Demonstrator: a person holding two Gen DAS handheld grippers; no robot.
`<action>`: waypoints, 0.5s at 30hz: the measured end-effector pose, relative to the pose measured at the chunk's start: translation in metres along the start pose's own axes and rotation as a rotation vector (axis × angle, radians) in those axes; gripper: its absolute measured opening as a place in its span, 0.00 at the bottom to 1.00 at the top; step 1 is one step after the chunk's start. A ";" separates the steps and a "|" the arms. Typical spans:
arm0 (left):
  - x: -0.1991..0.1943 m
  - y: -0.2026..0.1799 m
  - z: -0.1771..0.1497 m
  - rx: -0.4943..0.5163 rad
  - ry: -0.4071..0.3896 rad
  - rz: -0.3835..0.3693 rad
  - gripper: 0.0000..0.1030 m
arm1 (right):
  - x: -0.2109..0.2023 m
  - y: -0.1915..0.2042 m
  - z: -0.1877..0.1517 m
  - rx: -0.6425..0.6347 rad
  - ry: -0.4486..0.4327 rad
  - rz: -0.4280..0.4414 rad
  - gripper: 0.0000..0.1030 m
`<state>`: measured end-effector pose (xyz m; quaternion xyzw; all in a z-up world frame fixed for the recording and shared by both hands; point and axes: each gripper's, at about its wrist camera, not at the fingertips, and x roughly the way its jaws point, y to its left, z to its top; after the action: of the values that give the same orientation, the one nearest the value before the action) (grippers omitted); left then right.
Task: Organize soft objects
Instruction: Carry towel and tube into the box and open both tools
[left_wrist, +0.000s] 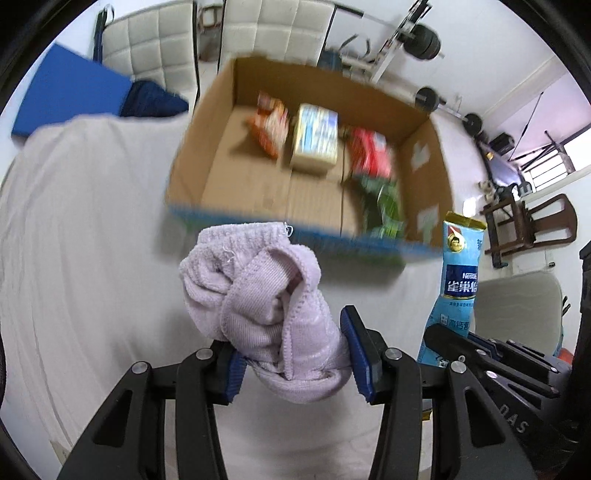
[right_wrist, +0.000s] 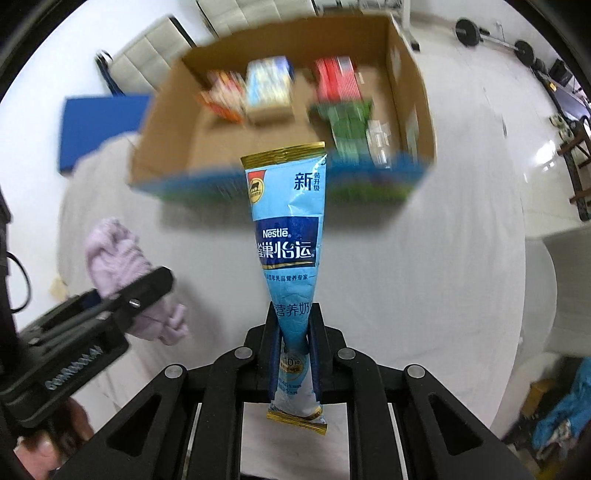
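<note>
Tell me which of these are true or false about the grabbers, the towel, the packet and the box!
1. The left gripper holds a purple towel. True.
2. The right gripper is empty. False: it pinches a blue packet.
3. The cardboard box has nothing inside. False: several packages lie in it.
4. The packet is already in the box. False: it is outside, held in front of it.
5. The box is open on top. True.

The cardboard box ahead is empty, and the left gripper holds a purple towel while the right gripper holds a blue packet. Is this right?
Not quite: the cardboard box is not empty. The left wrist view shows several packages lying on its floor. The rest is correct: the left gripper is shut on the purple towel, and the right gripper is shut on the blue packet.
</note>
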<state>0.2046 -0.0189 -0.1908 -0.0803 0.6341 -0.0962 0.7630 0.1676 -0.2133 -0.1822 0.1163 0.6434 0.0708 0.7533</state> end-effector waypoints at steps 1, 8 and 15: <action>-0.006 -0.001 0.010 0.003 -0.015 -0.001 0.43 | -0.008 -0.001 0.013 -0.005 -0.019 0.009 0.13; -0.002 0.010 0.074 -0.058 -0.079 0.029 0.43 | -0.029 0.024 0.077 0.020 -0.088 0.045 0.13; 0.040 0.029 0.128 -0.128 -0.009 -0.012 0.43 | 0.004 0.022 0.142 0.110 -0.106 0.054 0.13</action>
<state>0.3387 -0.0006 -0.2121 -0.1331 0.6348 -0.0597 0.7587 0.3089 -0.2036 -0.1593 0.1786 0.6021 0.0495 0.7766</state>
